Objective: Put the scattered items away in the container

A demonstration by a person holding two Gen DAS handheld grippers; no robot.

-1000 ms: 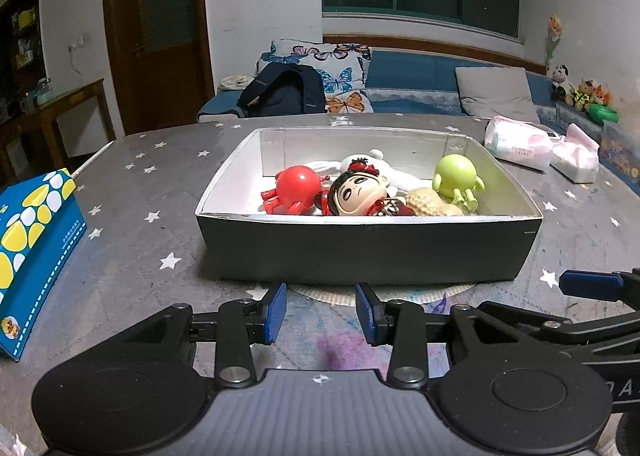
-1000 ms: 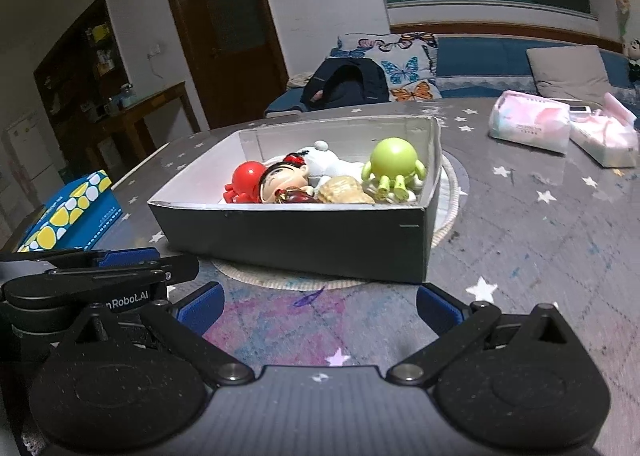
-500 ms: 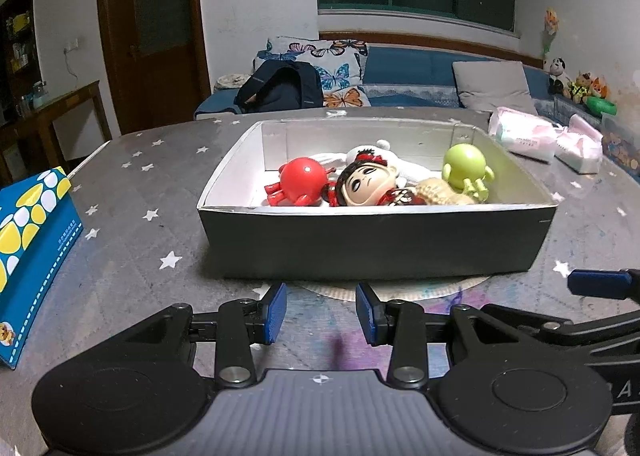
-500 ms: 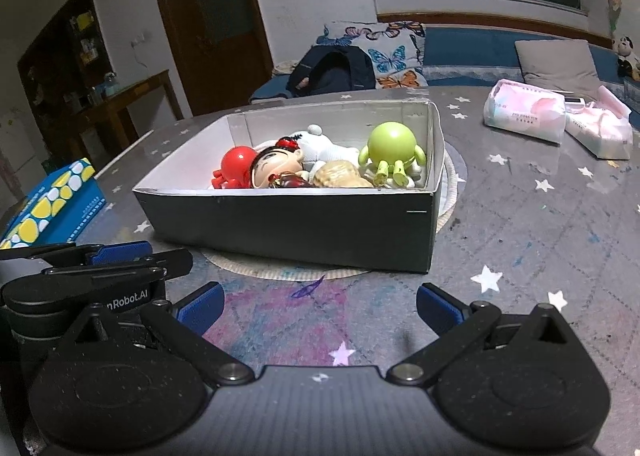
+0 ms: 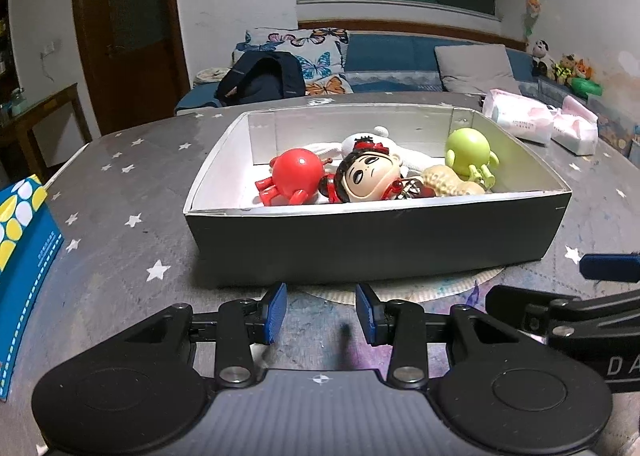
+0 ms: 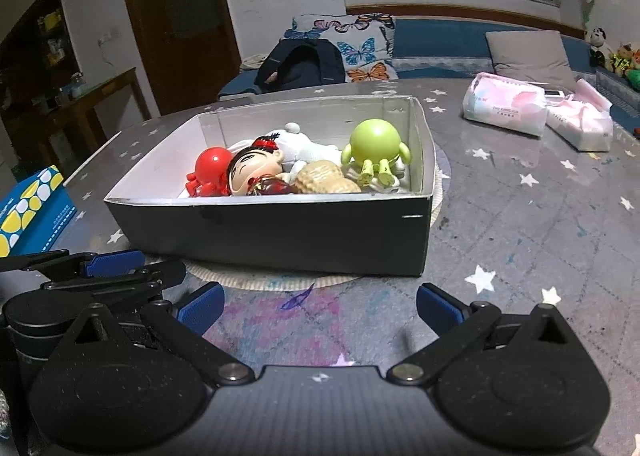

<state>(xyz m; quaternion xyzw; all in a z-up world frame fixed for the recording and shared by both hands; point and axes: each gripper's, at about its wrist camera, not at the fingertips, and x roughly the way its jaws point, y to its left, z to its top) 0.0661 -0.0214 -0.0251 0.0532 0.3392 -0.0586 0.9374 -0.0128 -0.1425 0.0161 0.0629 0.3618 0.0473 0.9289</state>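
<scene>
A dark open box [image 5: 380,240] with a white inside stands on a round mat in the middle of the table. In it lie a red round toy [image 5: 298,175], a big-headed doll [image 5: 370,175], a peanut-shaped toy [image 5: 448,183], a green round toy [image 5: 468,149] and a white plush [image 5: 360,139]. My left gripper [image 5: 320,312] hovers just in front of the box's near wall, open with a narrow empty gap. My right gripper [image 6: 320,306] is wide open and empty, in front of the box [image 6: 280,232], beside the left gripper [image 6: 112,262].
A blue and yellow tissue box [image 5: 20,256] lies at the table's left edge. Two pink tissue packs [image 6: 504,103] sit at the far right. The grey star-patterned tabletop [image 6: 540,215] runs right of the box. A sofa stands beyond the table.
Both views have shifted slightly and the box looks a little closer. The jaws of both grippers keep the same gaps. The toys in the box have not moved.
</scene>
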